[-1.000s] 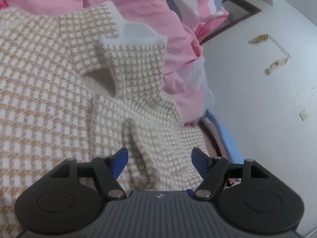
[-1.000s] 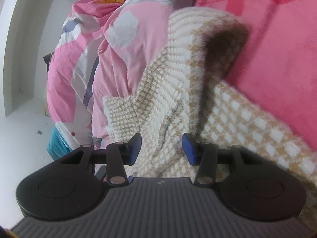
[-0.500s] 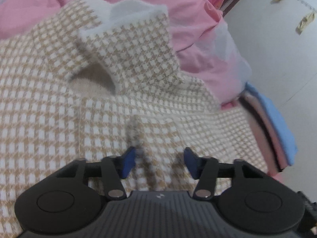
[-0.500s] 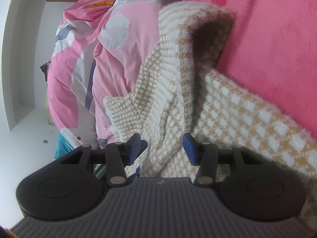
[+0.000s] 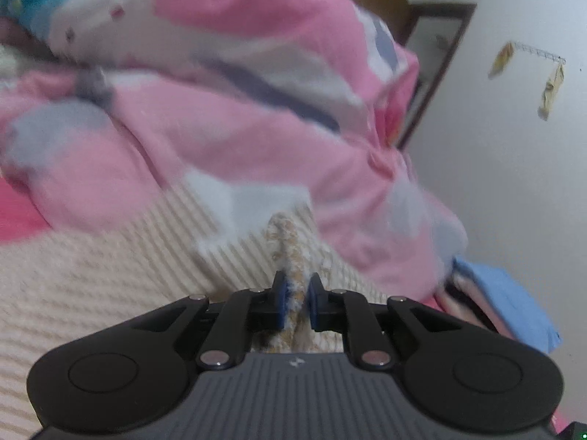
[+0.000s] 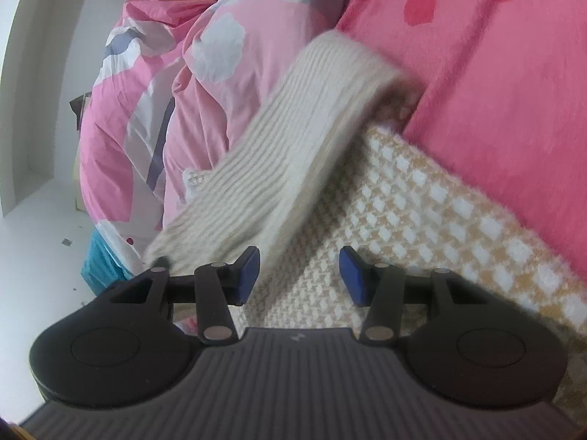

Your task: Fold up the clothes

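1. The left gripper (image 5: 295,302) has just been closing its jaws, and they now pinch a raised fold of the tan-and-white checked sweater (image 5: 121,278), which runs from its pads toward 12 o'clock.
2. The right gripper (image 6: 299,275) holds its jaws apart over the sweater (image 6: 414,220), pressing on nothing.
3. In the right wrist view a blurred flap of the sweater (image 6: 293,146) stands lifted, slanting from 7 o'clock to 1 o'clock.
4. The sweater lies on a pink bed sheet (image 6: 513,84); a pink patterned quilt (image 5: 238,110) is bunched at 12 o'clock.
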{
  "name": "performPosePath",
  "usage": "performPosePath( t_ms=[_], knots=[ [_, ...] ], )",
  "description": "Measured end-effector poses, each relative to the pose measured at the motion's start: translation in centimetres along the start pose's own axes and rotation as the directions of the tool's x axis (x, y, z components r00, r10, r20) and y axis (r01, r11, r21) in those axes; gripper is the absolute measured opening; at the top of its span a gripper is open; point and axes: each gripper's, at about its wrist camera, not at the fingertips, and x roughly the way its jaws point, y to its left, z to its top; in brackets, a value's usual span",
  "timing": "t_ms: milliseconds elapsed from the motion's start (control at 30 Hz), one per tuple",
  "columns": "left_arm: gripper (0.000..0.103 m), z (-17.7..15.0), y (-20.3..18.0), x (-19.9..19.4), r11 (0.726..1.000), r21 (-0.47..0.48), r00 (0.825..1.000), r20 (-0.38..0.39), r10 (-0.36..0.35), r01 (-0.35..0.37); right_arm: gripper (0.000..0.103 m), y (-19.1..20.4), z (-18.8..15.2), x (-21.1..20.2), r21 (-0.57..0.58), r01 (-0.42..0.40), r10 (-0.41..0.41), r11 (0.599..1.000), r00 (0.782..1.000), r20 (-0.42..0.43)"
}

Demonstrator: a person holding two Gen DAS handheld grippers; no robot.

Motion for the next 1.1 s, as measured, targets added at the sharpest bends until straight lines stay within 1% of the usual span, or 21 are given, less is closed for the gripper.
performPosePath(
  t_ms=[33,100,167,267,367,533,700,900,1100],
  knots=[
    [0.012,0.5,0.3,-0.6,1.0,0.005,1.0,0.018,0.014,-0.014,0.047,0.0,0.0,0.0,-0.005,0.004,-0.004,1.0,1.0,0.003],
    [0.012,0.7,1.2,-1.4,0.999,0.018,0.998,0.026,0.051,-0.051,0.047,0.0,0.1,-0.1,-0.009,0.01,-0.01,1.0,1.0,0.014],
    [0.012,0.9,2.4,-2.2,0.996,0.015,0.996,0.014,0.083,-0.084,0.047,-0.2,0.2,-0.3,0.002,0.009,-0.009,1.0,1.0,0.026],
    [0.012,0.6,3.9,-2.4,0.994,-0.011,0.994,-0.011,0.112,-0.112,0.047,-0.6,0.4,-0.5,0.032,-0.003,0.002,0.999,0.999,0.046],
    [0.012,0.3,5.3,-3.0,0.991,-0.032,0.992,-0.014,0.127,-0.128,0.047,-0.9,0.4,-0.8,0.049,-0.006,0.003,0.999,0.997,0.073],
    [0.012,0.2,7.2,-3.4,0.984,-0.026,0.985,-0.01,0.174,-0.175,0.045,-2.0,0.6,-1.3,0.129,-0.055,0.041,0.99,0.993,0.108],
    [0.012,0.0,8.8,-3.1,0.976,-0.028,0.975,-0.046,0.216,-0.218,0.044,-2.5,0.8,-1.3,0.166,-0.075,0.056,0.983,0.992,0.116],
    [0.012,-0.9,9.6,-4.1,0.975,-0.019,0.973,-0.076,0.218,-0.22,0.044,-2.7,1.1,-1.2,0.162,-0.077,0.06,0.984,0.992,0.112],
    [0.013,-0.6,10.2,-4.9,0.979,-0.012,0.973,-0.105,0.203,-0.206,0.044,-2.7,0.9,-1.2,0.159,-0.074,0.056,0.984,0.992,0.115]
  ],
)
